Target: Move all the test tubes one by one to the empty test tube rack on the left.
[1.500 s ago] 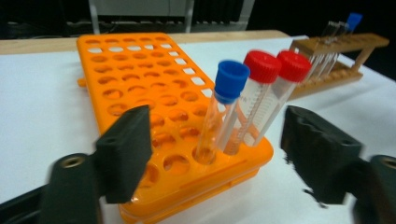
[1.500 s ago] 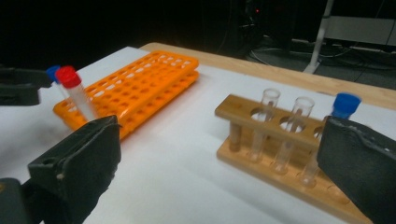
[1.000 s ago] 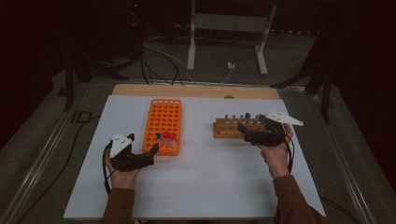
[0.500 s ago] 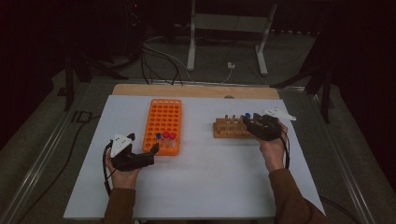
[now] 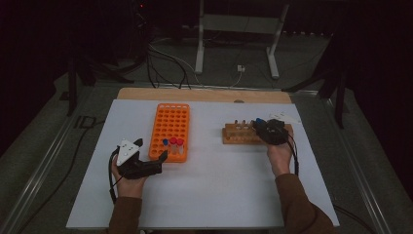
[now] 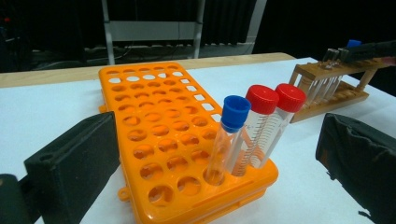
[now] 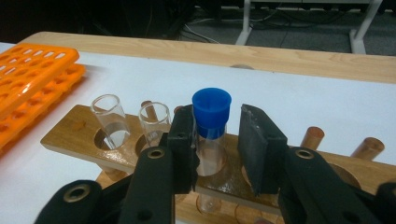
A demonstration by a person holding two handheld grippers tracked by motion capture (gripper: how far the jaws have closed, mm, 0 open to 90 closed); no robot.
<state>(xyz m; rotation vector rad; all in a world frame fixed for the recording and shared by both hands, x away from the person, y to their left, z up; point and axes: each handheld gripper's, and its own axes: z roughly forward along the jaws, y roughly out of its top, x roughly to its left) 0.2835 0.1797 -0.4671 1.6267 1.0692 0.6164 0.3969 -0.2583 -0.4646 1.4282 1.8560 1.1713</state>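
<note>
An orange rack holds one blue-capped tube and two red-capped tubes at its near right corner. My left gripper rests open at the rack's near left corner, and its jaws stand wide apart, empty. To the right stands a wooden rack with a blue-capped tube in it. My right gripper straddles that tube below its cap. The left pad touches the glass, and the right pad stands a little off it. From above, the right gripper covers the wooden rack's right end.
Two uncapped glass tubes stand in the wooden rack left of the blue-capped one. Wooden pegs rise behind it. The white table top ends in a wooden strip at the back. Metal stand legs and cables lie beyond.
My right gripper has moved left and forward over the wooden rack and now brackets the blue-capped tube. The left gripper has stayed where it was.
</note>
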